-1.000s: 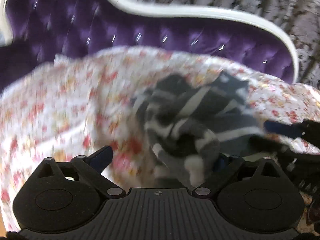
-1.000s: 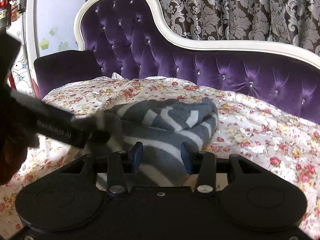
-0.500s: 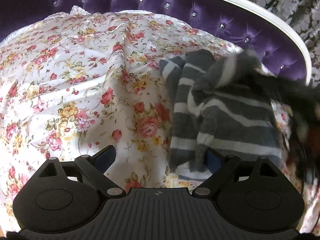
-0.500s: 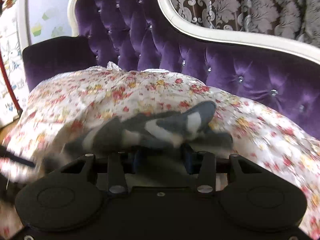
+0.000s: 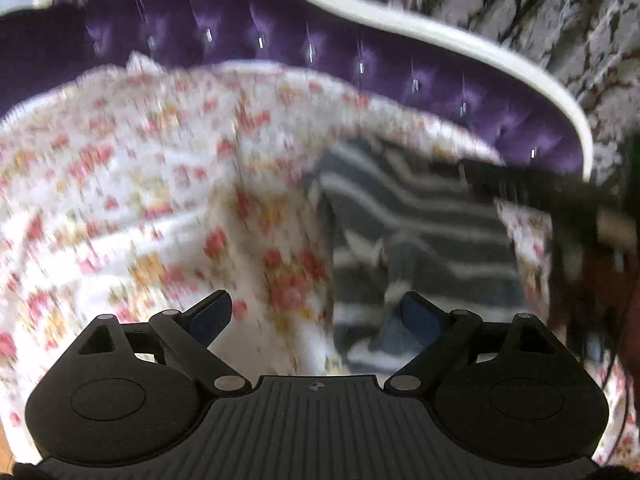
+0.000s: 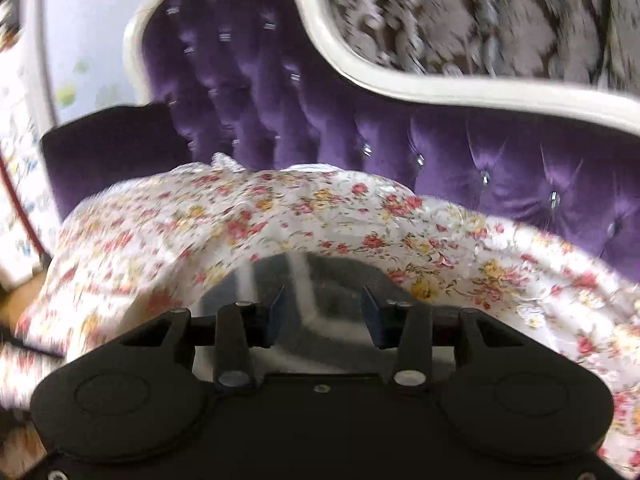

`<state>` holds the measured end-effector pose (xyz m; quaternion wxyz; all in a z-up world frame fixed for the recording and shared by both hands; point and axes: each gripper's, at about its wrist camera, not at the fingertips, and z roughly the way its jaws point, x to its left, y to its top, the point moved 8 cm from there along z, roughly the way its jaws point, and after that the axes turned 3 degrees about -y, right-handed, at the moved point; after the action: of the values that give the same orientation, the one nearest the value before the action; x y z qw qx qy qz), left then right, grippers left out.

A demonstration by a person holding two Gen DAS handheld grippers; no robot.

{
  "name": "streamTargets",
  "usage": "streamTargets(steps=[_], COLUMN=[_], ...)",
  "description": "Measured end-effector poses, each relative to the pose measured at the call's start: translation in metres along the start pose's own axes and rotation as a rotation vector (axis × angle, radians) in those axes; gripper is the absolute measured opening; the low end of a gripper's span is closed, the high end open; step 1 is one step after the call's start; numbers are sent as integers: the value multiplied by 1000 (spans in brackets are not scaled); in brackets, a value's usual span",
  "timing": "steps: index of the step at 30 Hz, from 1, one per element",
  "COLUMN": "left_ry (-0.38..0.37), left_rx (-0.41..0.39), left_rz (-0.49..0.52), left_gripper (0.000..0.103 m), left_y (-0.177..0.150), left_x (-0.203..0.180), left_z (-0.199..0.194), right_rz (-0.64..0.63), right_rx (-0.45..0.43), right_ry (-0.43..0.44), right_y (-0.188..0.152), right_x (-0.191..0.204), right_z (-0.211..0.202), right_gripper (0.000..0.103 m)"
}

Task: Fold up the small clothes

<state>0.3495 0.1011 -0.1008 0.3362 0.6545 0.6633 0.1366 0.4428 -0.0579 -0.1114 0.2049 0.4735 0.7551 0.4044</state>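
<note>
Grey-and-white striped garment [image 5: 420,232] lying crumpled on the floral sheet [image 5: 160,200], toward the right side of the left wrist view, near the purple tufted sofa back [image 5: 280,40]; white curved frame [image 5: 500,60] bordering the upholstery, patterned curtain [image 5: 540,8] behind. Left hand-held gripper [image 5: 316,316] released, blue pads spread wide; left pad over bare sheet, right pad [image 5: 420,314] just in front of the garment's near edge, contact not discernible through motion blur; nothing grasped. Right hand-held gripper [image 5: 520,184] entering from the right edge of the same view as a dark blurred bar reaching over the garment's far right corner. In the right wrist view, right hand-held gripper [image 6: 324,312] half spread, blue pads [image 6: 276,312] parallel; blurred grey-and-white garment [image 6: 320,280] lying between and beyond them; whether pressed or merely straddled cannot be told. Floral sheet [image 6: 360,216] rising behind the garment; sofa back [image 6: 280,100] and pale wall [image 6: 88,20] beyond.
</note>
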Motion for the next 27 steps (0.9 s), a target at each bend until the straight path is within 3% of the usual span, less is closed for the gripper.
streamTargets(steps=[4,7,13,20,27], left_ry=[3,-16,-30,-110,-265], left_rx=[-57,-54,-44,-30,72], left_rz=[-45,-97,-126,-86,-66], left_gripper=[92,92,92,92,92], left_y=[9,10,10,6,-9], left_x=[11,20,23,1,-28], left_z=[-8,-5,-1,-1,10], right_rz=[-84,-211,-388,-301,-339], right_rx=[-35,-21,-81,-115,-65], right_ry=[30,51,105,53,-41], right_y=[-19,-47,-79,-76,-103], right_x=[35,72,119,93,74], right_z=[-19,-22,-46,-83,-99], right_gripper=[52,51,51,51,50])
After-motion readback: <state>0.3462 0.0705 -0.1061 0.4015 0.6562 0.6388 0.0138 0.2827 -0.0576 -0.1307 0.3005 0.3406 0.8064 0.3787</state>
